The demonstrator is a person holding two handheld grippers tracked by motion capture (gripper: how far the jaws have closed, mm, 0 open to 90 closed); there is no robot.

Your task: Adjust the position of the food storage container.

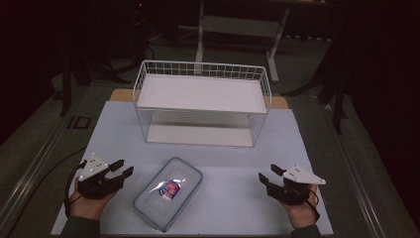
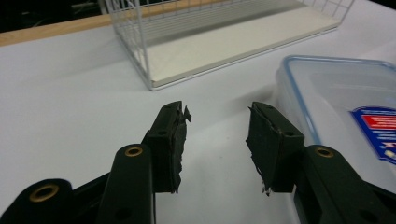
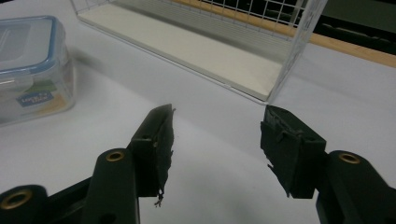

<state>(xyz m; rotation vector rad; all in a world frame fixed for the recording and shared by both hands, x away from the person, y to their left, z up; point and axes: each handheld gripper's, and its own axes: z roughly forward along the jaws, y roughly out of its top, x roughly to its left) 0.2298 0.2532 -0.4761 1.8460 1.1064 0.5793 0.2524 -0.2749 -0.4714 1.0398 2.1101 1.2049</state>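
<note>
You look to be at the start: your left claw (image 1: 121,169) and right claw (image 1: 268,174) both rest spread and empty on the pale matte tabletop (image 1: 233,198). Between them, nearer the left, lies the clear, blue-rimmed plastic container (image 1: 168,192), lid on. Next, likely flank its smooth, rounded sides; the white wire rack (image 1: 202,101) stands behind.

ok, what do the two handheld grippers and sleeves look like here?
Both are black two-jaw units. The left gripper and right gripper each carry a grey three-cornered plate with white dots on top. Pads are black, frayed at the edges; brass-coloured rings sit in the arms. Black cables trail back. Sleeves are dark grey.
</note>
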